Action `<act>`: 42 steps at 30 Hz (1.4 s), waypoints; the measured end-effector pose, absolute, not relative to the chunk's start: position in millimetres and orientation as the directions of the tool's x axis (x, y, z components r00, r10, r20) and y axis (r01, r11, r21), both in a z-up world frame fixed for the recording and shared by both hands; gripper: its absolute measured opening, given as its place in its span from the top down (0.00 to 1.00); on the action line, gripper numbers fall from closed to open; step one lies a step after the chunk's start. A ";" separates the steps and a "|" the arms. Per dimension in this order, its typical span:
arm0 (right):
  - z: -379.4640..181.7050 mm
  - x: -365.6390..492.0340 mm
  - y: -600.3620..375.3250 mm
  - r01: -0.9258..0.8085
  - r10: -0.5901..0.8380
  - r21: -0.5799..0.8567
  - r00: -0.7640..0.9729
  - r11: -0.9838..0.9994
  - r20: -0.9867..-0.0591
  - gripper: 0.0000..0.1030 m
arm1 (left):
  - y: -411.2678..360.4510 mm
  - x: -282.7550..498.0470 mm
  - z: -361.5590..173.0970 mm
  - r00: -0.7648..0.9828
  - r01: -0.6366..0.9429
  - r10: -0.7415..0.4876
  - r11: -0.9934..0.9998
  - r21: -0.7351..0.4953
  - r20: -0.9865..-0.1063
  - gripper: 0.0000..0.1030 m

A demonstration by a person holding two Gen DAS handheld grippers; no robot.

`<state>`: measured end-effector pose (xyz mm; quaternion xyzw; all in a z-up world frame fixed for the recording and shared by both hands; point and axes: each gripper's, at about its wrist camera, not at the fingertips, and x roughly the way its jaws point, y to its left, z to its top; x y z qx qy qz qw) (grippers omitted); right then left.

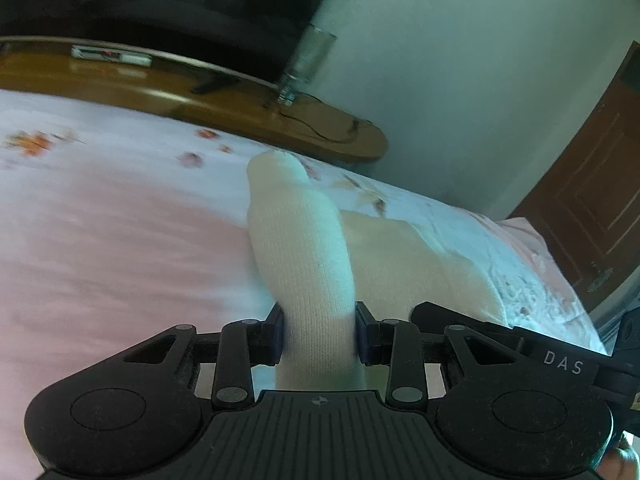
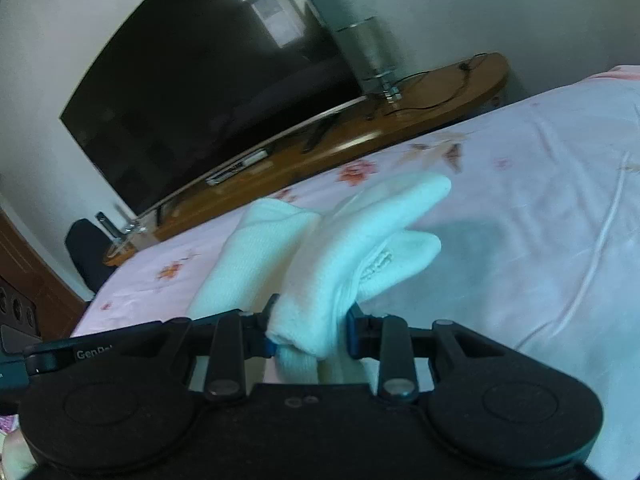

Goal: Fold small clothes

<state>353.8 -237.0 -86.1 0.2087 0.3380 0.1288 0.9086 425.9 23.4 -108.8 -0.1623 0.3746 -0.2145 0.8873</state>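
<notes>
— Knit, white and ribbed: that's the sock the left gripper has clamped between its blue pads, jaws drawn in tight on the fabric. It stands up out of the jaws over the bed.

— And the other one?

— The right gripper is closed the same way on a white sock; its free end splays into two lobes just above the pink floral bedsheet. A second white piece lies just beside it, on the TV side.

— One sock or a pair?

— Can't tell; the fabric is bunched where the pads bite, and motion blur smears the weave.

— Room to move, taking the bed as the landmark?

— The sheet runs flat and open on both sides of the socks. Its far edge meets a wooden TV stand carrying a dark television, a glass and a loose cable. Past the bed's corner stands a brown door.

— Anything hidden?

— Each gripper's body covers the near part of the bed, and the sock's lower end drops behind it. In the left view the neighbouring gripper's arm, marked DAS, cuts across the sheet.
</notes>
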 end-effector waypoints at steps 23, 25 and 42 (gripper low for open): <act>-138.1 407.8 -77.2 -0.194 0.483 0.487 0.649 0.852 -0.587 0.71 | 178.2 454.7 -173.0 0.695 0.044 -0.282 0.935 -0.352 -0.662 0.66; -153.2 409.5 -79.7 -0.164 0.452 0.462 0.635 0.871 -0.626 0.67 | 180.9 453.2 -184.6 0.688 0.030 -0.277 0.934 -0.355 -0.671 0.48; -127.2 451.8 -78.6 -0.197 0.332 0.279 0.719 0.940 -0.611 0.71 | 159.5 504.1 -163.5 0.732 -0.004 -0.208 0.951 -0.308 -0.649 0.41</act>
